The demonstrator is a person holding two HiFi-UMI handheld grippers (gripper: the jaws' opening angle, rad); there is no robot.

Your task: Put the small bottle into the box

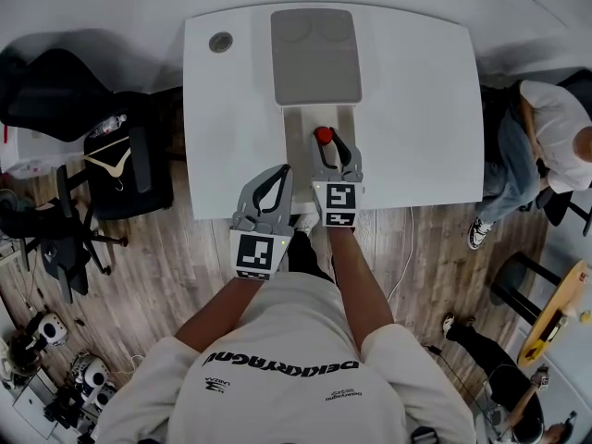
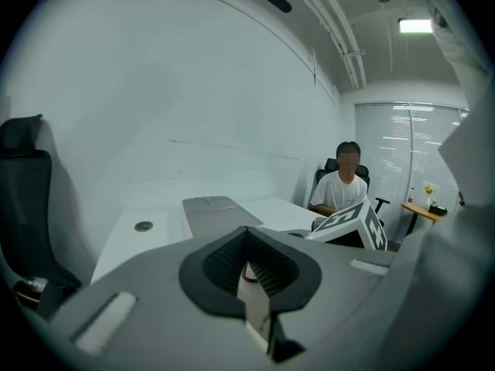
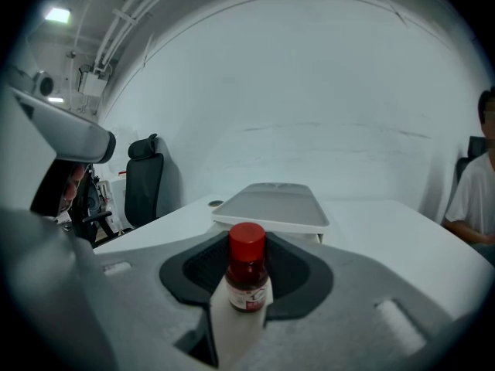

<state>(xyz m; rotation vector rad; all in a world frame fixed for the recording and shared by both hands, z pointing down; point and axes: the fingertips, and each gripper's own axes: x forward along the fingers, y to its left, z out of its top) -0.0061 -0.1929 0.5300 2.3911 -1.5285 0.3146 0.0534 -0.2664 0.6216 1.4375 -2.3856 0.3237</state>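
Note:
The small bottle point(image 1: 323, 136), red-capped with dark red contents, stands upright between the pads of my right gripper point(image 1: 329, 142), which is shut on it. In the right gripper view the bottle point(image 3: 247, 273) sits between the dark pads point(image 3: 193, 273), just in front of the box point(image 3: 271, 205). The box is a pale open tray point(image 1: 298, 123) with a grey lid point(image 1: 315, 55) lying behind it on the white table point(image 1: 416, 109). The bottle hangs over the tray's near half. My left gripper point(image 1: 280, 176) is at the table's front edge, left of the tray, its jaws shut and empty point(image 2: 247, 242).
A round cable hole point(image 1: 220, 42) is in the table's far left corner. A person point(image 1: 546, 128) sits at the table's right side. Black office chairs point(image 1: 55, 91) and a clothes hanger point(image 1: 113, 163) stand left of the table. A stool point(image 1: 518, 280) is at the lower right.

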